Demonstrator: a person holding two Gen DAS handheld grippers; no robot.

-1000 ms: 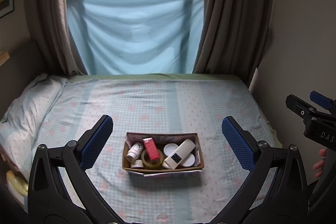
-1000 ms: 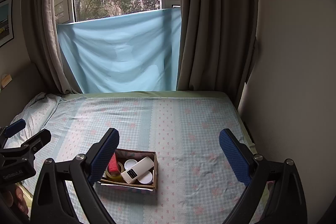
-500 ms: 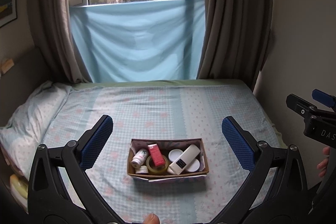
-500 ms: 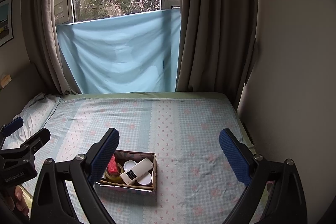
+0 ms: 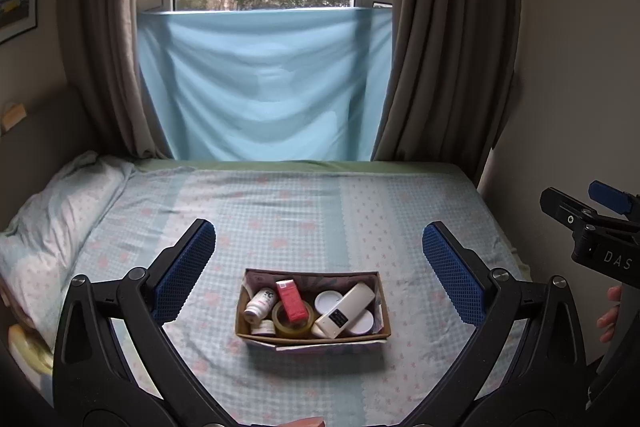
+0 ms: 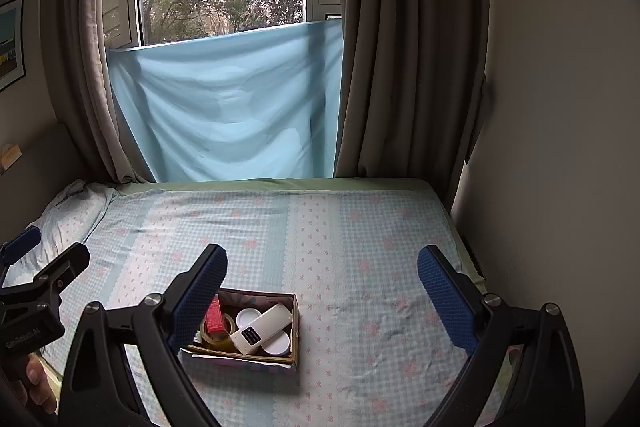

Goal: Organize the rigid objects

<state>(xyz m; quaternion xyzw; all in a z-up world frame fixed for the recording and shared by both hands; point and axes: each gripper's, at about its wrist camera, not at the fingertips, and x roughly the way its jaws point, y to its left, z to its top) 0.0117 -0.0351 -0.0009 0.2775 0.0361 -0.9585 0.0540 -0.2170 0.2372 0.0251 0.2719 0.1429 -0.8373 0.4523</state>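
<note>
Cardboard box is seen on the bed ahead of the left gripper — between its wide-parted, empty fingers — holding a red carton and white remote; the right gripper is likewise spread, the box toward its left finger.

Brown cardboard box on checked blue bedsheet. Inside box: white rectangular remote, red carton, yellowish tape roll, white round lids. Right gripper spread wide above box, empty. Left gripper left of box.
</note>
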